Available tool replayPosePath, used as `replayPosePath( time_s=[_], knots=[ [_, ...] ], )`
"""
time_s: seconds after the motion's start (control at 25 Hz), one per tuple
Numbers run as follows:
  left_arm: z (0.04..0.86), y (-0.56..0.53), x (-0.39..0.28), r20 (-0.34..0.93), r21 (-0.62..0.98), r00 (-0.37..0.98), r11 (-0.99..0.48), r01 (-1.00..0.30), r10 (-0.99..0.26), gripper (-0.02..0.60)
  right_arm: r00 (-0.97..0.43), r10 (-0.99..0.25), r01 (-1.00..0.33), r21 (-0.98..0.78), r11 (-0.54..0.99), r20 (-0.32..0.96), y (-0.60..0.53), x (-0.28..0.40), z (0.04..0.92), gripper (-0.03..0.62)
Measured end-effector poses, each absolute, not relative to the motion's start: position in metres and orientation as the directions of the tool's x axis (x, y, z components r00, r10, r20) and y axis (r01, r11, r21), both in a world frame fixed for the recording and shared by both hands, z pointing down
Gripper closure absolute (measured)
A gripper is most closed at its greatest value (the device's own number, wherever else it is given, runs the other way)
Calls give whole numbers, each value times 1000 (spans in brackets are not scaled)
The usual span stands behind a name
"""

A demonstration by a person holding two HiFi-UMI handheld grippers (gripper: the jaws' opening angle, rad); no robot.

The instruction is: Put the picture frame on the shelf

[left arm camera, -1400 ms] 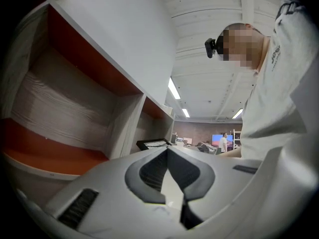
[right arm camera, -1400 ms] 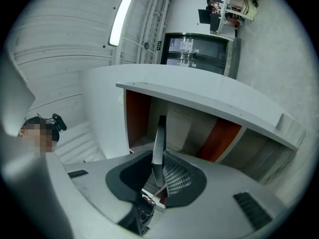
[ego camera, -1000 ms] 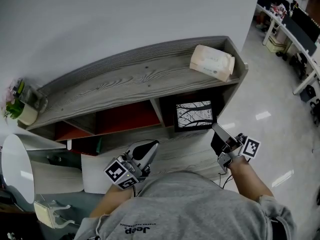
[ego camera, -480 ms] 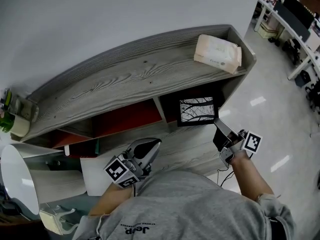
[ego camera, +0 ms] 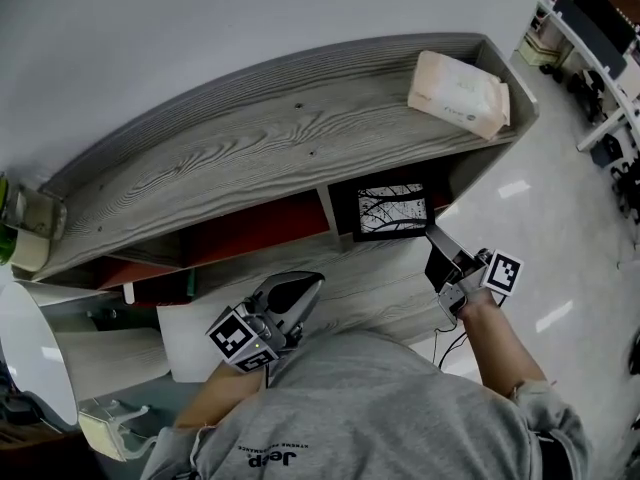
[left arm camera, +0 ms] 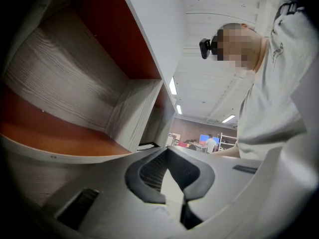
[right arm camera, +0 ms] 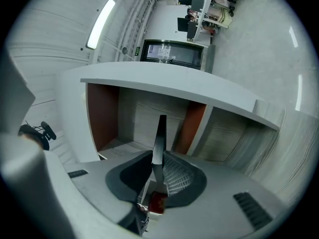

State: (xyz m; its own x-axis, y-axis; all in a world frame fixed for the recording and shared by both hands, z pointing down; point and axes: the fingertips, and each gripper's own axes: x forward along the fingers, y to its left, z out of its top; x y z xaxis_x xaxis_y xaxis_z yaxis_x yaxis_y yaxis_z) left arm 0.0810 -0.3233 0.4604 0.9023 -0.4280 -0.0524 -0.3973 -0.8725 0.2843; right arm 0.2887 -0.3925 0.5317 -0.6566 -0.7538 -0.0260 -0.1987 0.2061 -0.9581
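Black picture frame [right arm camera: 158, 133] edge-on, gripped by right gripper [right arm camera: 157, 156]; head view shows branch print; left gripper [left arm camera: 166, 149] closed.

Layout: my right claw [ego camera: 436, 243] holds the picture frame [ego camera: 392, 209] upright inside the right compartment of the shelf [ego camera: 250, 158]. A packet [ego camera: 460, 92] lies on the shelf top's right end. My left claw [ego camera: 298, 290] is before the middle compartment.
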Motion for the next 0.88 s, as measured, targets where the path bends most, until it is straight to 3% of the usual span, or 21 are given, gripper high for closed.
replayPosePath(
  time_s=[0.88],
  knots=[
    [468, -334, 68, -49, 327, 889, -849, -416, -455, 572, -639, -764, -261, -959, 108, 87, -424, 285, 565, 504]
  ],
)
